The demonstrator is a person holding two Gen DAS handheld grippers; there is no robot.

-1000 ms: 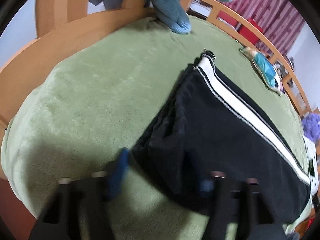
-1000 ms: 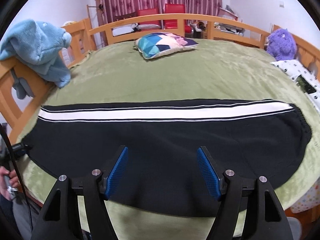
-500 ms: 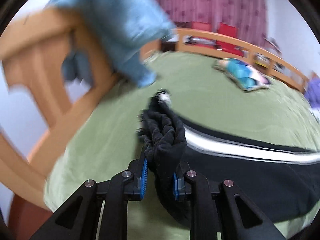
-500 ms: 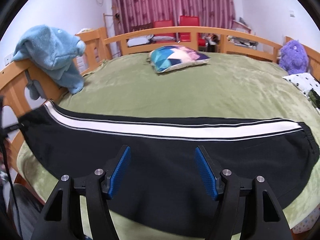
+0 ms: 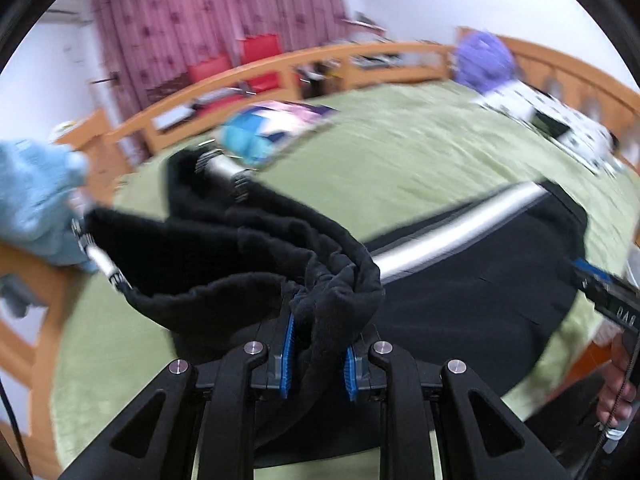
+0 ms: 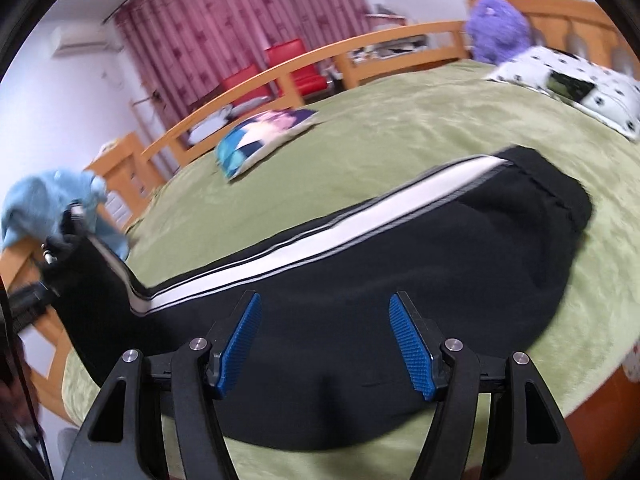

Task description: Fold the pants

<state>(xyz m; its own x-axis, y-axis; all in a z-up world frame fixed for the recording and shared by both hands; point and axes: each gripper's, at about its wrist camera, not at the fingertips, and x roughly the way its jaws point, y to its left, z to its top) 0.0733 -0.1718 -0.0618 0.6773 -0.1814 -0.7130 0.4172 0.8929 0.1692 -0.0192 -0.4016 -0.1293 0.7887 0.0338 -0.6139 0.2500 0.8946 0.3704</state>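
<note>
My left gripper is clamped on the bunched end of the black pants; my right gripper hangs spread over their middle, holding nothing. They look soft, thick and floppy, so I'd grip hems or waistband. Ahead lies the plush green blanket, ringed by a wooden bed rail.

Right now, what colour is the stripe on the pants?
White, edged with thin grey lines, on black pants. The stripe shows best in the right wrist view.
</note>
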